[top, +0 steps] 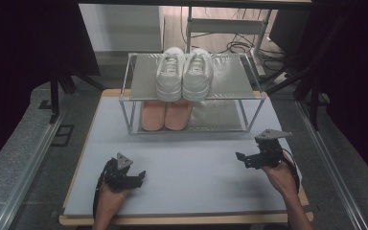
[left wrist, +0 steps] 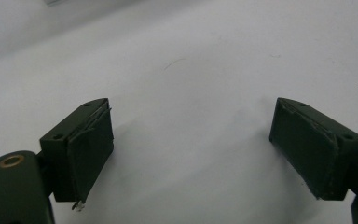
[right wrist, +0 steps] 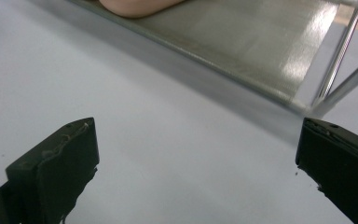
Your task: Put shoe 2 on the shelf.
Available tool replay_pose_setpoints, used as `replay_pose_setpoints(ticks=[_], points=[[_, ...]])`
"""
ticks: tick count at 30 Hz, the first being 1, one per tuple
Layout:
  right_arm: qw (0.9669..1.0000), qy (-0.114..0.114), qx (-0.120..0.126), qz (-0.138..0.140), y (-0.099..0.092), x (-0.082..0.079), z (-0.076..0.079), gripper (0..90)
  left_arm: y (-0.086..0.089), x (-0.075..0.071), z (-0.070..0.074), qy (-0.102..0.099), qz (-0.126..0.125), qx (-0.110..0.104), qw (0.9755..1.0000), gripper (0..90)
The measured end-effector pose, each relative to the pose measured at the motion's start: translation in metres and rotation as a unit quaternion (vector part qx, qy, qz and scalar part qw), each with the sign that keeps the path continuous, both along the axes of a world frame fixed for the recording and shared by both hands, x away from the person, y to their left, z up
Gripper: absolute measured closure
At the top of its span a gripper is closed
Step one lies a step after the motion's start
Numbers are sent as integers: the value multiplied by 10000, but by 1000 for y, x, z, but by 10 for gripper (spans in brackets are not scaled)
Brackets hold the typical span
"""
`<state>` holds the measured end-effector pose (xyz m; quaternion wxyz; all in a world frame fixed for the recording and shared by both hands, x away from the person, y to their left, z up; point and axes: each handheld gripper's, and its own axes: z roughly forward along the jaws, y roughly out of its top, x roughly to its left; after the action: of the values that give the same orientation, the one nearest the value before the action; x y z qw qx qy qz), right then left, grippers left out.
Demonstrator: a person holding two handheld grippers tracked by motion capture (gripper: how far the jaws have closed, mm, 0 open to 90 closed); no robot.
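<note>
A pair of white sneakers (top: pixel 184 73) stands side by side on the top shelf of a metal rack (top: pixel 139 98) at the far side of the table. A pair of pink shoes (top: pixel 166 115) sits on the lower shelf below them; a pink toe (right wrist: pixel 137 6) appears at the top of the right gripper view. My left gripper (top: pixel 141 175) rests open near the front left of the mat, nothing between its jaws (left wrist: pixel 191 149). My right gripper (top: pixel 242 158) stands open at the right, in front of the rack's corner, with nothing between its jaws (right wrist: pixel 196 163).
A pale grey mat (top: pixel 191 167) covers the wooden table. The rack's thin right front leg (right wrist: pixel 340 60) rises close ahead of the right gripper. Cables and a stand lie on the floor behind the table. Metal rails run along both sides.
</note>
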<state>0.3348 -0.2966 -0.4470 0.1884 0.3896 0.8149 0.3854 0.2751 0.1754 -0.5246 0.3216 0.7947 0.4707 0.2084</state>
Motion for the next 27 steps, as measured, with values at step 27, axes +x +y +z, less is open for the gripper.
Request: replay_pose_setpoints(ticks=[27], points=[[9991,350,-113,-203,-2,-17,-72,0,3,3,0,160,-31,-137,9998,143]])
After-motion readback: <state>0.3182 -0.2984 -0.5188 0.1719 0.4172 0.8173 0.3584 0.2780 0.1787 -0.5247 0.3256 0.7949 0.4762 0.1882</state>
